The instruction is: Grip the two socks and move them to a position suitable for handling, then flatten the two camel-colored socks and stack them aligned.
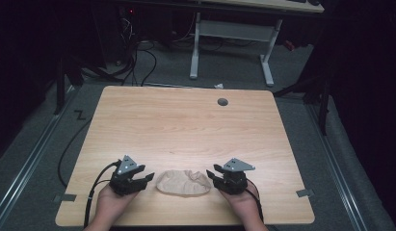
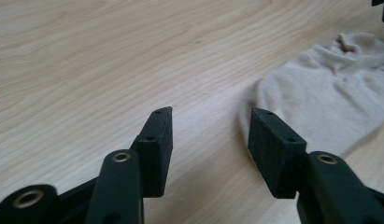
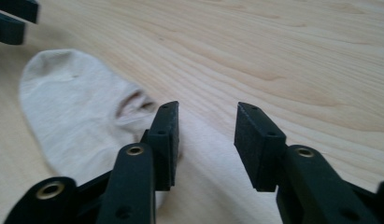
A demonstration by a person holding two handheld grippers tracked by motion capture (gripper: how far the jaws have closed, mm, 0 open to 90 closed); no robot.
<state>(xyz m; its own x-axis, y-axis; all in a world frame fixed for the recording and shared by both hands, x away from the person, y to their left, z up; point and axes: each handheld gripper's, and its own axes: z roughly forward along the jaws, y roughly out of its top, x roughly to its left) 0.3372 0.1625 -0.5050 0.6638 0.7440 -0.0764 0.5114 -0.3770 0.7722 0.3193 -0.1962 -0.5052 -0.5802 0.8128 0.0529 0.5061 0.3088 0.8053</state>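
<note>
High view: beige sock (image 1: 182, 183) lies flat on the desk (image 1: 186, 125) near its front edge, between left gripper (image 1: 146, 178) and right gripper (image 1: 211, 175). Both sets of jaws stand open with nothing between them. Left jaws sit just beside the sock's end; right jaws sit at its cuff end.

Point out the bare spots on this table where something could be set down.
The table is bare from the sock back to the grey hole, side to side. It is crowded at the near edge: left gripper, sock, right gripper.
</note>
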